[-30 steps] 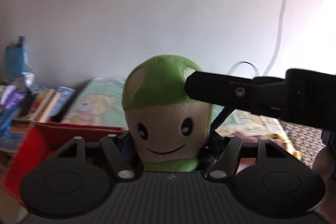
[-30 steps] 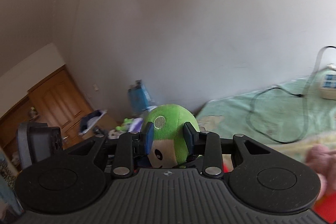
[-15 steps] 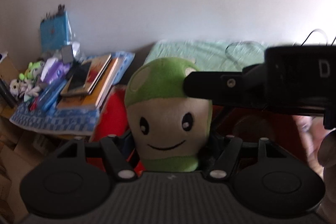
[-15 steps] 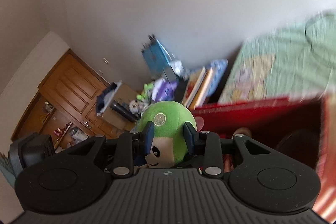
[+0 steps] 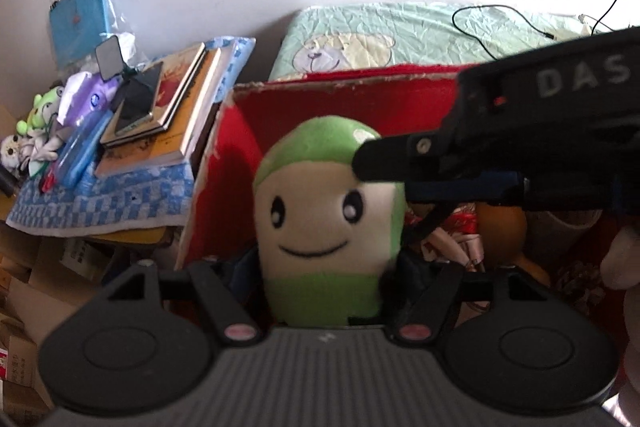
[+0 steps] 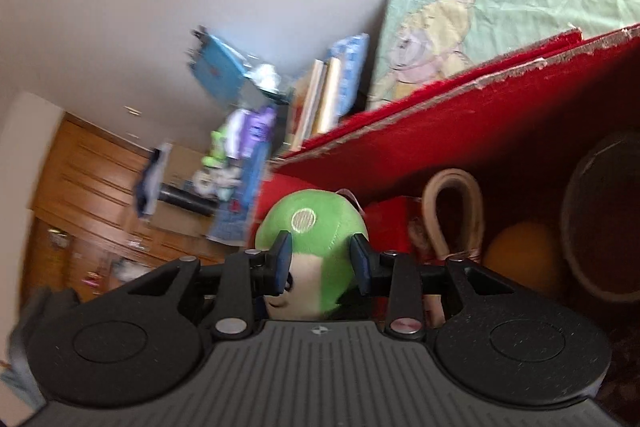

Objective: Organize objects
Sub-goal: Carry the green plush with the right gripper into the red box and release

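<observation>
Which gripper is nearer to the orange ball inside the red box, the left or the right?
Probably the right. The right gripper, shut on the green plush, has the orange ball just beside it. The left gripper grips the plush's base, the ball farther off.

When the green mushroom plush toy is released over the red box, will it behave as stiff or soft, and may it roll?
The green plush toy looks soft: the right tool presses into its cap. It is probably light for its size. Its rounded shape may tip or roll a little among the things in the red box.
</observation>
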Demonstrator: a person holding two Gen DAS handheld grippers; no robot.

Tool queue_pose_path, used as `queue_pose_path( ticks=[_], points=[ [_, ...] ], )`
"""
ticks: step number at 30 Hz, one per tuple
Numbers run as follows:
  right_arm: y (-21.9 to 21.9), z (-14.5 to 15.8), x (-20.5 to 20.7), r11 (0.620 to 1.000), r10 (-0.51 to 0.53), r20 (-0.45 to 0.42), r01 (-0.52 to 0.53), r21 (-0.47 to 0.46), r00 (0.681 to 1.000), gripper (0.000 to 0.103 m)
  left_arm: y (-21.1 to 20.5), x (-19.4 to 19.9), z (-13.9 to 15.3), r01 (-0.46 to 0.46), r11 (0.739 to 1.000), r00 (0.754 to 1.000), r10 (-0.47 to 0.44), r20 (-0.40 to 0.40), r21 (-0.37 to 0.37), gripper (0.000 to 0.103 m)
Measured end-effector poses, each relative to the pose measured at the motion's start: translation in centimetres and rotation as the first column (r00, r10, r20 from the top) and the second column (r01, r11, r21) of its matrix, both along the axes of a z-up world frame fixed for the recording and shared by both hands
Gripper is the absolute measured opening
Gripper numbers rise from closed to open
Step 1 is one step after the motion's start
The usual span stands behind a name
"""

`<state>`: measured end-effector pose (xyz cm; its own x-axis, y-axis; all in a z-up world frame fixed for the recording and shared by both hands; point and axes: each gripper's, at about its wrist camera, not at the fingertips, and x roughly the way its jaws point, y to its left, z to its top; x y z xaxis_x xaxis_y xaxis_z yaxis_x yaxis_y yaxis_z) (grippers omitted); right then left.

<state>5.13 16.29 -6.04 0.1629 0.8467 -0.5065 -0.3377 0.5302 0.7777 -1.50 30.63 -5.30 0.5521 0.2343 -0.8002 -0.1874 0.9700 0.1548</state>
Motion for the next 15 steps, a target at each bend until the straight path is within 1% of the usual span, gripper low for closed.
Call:
queue_pose_path(
  ticks=[4, 8, 12, 15],
  points=[
    [0.9, -0.6, 0.2, 0.996, 0.01, -0.02, -0.012, -0.084, 1.0, 0.037, -0.4, 0.0, -0.1, 0.006, 1.0, 1.0, -0.006, -0.002, 0.029, 0.073],
    [0.5, -0.9, 0.1, 0.997, 0.008, -0.002, -0.009, -0.072, 1.0, 0.037, -0.3, -0.1, 0.2, 0.003, 0.999, 1.0, -0.003, 0.0, 0.032, 0.074],
    [-0.2, -0.9, 0.0, 0.998, -0.036, 0.009, 0.036, -0.041, 0.999, 0.037, -0.1, -0.3, 1.1, -0.018, 0.999, 1.0, 0.017, 0.016, 0.038, 0.078],
    [-0.5, -0.4, -0.2, 0.996, -0.062, 0.038, 0.064, -0.055, 0.997, 0.037, 0.0, -0.1, 1.7, -0.026, 0.999, 1.0, 0.025, 0.015, 0.043, 0.079]
  ],
)
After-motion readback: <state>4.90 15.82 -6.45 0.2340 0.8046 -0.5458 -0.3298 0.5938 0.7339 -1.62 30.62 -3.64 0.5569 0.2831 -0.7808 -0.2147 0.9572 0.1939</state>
